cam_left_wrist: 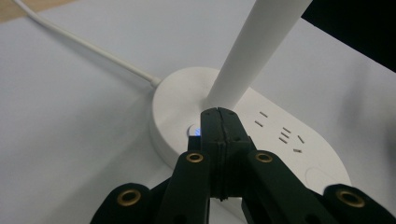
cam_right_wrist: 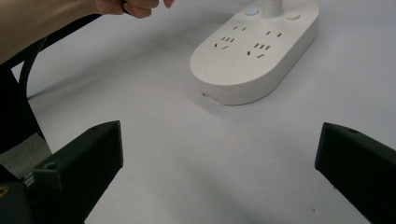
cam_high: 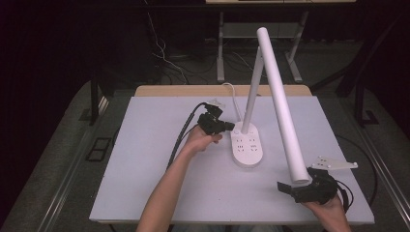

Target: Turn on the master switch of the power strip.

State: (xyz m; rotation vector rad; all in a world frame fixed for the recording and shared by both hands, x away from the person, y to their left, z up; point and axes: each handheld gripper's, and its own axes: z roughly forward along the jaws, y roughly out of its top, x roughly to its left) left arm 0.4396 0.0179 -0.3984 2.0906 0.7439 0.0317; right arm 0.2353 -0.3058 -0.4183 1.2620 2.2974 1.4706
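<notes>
Pressing squarely matters: the left gripper (cam_left_wrist: pixel 219 116), jaws together, tips at a glowing blue button (cam_left_wrist: pixel 195 130) on the lamp base (cam_high: pixel 247 145) mid-table, beside the upright stem (cam_left_wrist: pixel 252 51). Actual contact is probably hidden behind the tips. The right gripper (cam_high: pixel 309 187), jaws apart and empty, waits at the near right under the lamp head (cam_high: pixel 283 104).

One desk (cam_high: pixel 145 193) carries one white desk lamp (cam_high: pixel 280 96), whose oval base (cam_high: pixel 247 147) has four socket groups (cam_right_wrist: pixel 243 42) and two round buttons (cam_right_wrist: pixel 252 11), one of them lit blue. One white cord (cam_left_wrist: pixel 84 44) leaves the base. Two hand-held grippers are present: the left hand-held gripper (cam_high: pixel 231 126) and the right hand-held gripper (cam_high: pixel 283 186).
</notes>
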